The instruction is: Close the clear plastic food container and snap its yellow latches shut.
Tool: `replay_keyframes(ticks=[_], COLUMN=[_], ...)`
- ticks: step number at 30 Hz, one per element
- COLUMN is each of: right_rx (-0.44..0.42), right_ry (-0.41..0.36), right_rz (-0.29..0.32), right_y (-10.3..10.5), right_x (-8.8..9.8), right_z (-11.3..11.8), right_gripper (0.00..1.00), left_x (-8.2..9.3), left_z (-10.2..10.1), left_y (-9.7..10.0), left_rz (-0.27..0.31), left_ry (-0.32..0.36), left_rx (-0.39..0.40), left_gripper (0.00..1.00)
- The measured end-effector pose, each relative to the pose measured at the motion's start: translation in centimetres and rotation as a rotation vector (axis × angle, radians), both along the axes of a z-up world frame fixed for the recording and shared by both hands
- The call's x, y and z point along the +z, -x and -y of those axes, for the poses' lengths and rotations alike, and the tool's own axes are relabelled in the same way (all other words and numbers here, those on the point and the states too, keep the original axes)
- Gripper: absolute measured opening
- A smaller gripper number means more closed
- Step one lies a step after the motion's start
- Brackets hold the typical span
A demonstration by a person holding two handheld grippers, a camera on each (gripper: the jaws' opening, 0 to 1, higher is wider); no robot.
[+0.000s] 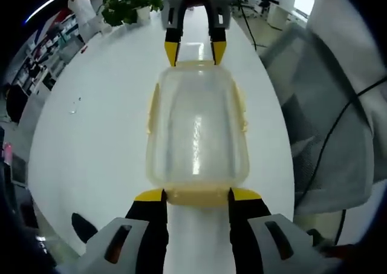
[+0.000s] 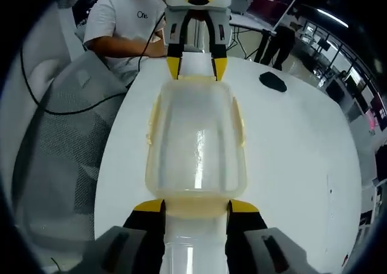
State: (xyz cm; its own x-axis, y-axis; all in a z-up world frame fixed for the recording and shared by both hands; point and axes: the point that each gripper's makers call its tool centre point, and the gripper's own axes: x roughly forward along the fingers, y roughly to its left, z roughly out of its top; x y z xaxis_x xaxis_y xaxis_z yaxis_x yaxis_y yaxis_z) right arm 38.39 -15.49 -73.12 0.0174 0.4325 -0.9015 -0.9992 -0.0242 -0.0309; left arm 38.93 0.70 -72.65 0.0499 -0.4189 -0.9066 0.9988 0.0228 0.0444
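Container held between two tongs on the white counter

Container (image 1: 197,135) of clear plastic lies in the middle of the white counter (image 1: 91,135), with its lid on top. We see it lengthwise in both views, one short end toward each camera.

In the left gripper view, the left tongs (image 1: 196,195) rise from the bottom. Their yellow tips stand spread, one at each side of the yellow latch (image 1: 196,195) on the near short end, close against it. We cannot tell if they press it. At the far end, the right tongs (image 1: 195,50) come from the top, also spread, with their tips at the far edge of the container. Yellow latches (image 1: 152,107) run along the two long sides too; whether they are snapped we cannot tell.

In the right gripper view the same picture is mirrored: the right tongs (image 2: 196,207) stand spread at the near yellow latch (image 2: 196,206), the container (image 2: 196,141) stretches away, and the left tongs (image 2: 196,65) meet its far end.

Around the counter, in the left gripper view, a potted green plant (image 1: 130,6) stands at the far end, and a grey mesh chair (image 1: 326,123) with a black cable over it is on the right. In the right gripper view, a person in a white t-shirt (image 2: 124,26) sits beyond the counter, and a dark flat object (image 2: 273,80) lies on the counter, well apart from the container.
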Motion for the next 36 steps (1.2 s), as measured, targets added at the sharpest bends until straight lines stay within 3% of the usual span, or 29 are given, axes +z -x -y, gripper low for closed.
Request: replay_keyframes(ticks=[16,36], right_rx=[-0.005,0.007], right_ry=[-0.003,0.013], right_rz=[0.029,0.041], right_y=[0.1,0.1], right_x=[2.1,2.3], right_z=[4.3,10.3], right_gripper=[0.37,0.37], left_x=[2.0,1.9], left_z=[4.4,10.3], left_y=[0.0,0.2], left_rz=[0.021,0.015], left_ry=[-0.003,-0.009], left_rx=[0.005,0.008], left_gripper=[0.36,0.36])
